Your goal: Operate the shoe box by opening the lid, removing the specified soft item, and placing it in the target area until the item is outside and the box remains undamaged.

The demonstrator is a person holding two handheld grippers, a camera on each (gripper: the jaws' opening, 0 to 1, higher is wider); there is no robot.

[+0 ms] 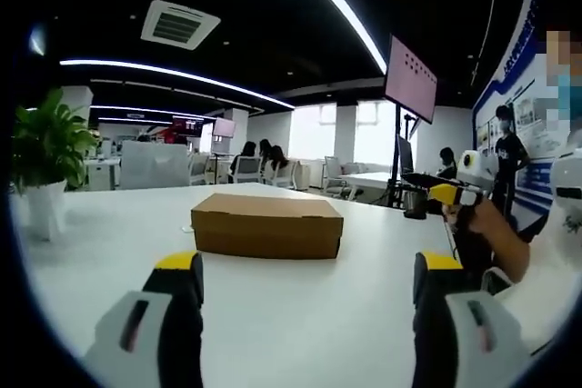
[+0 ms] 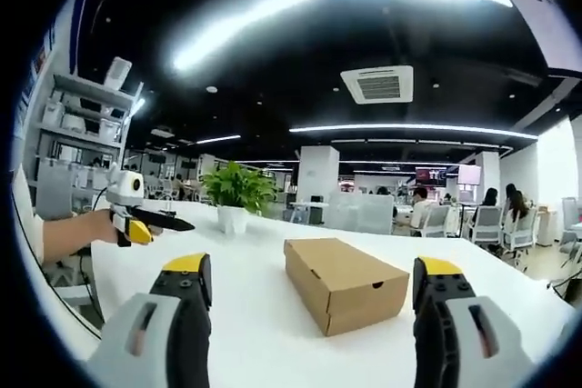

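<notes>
A closed brown cardboard shoe box (image 1: 267, 224) is seen resting on the white counter (image 1: 291, 315), lid down, nothing clamped on it. In the left gripper view, the left tool (image 1: 306, 281) is held low before the box, jaws spread wide apart and well short of it. In the right gripper view, the right tool (image 2: 312, 286) is likewise held with jaws apart, the box (image 2: 346, 283) lying between and beyond them, untouched. A potted plant (image 2: 236, 194) is spotted further back on the counter.
</notes>
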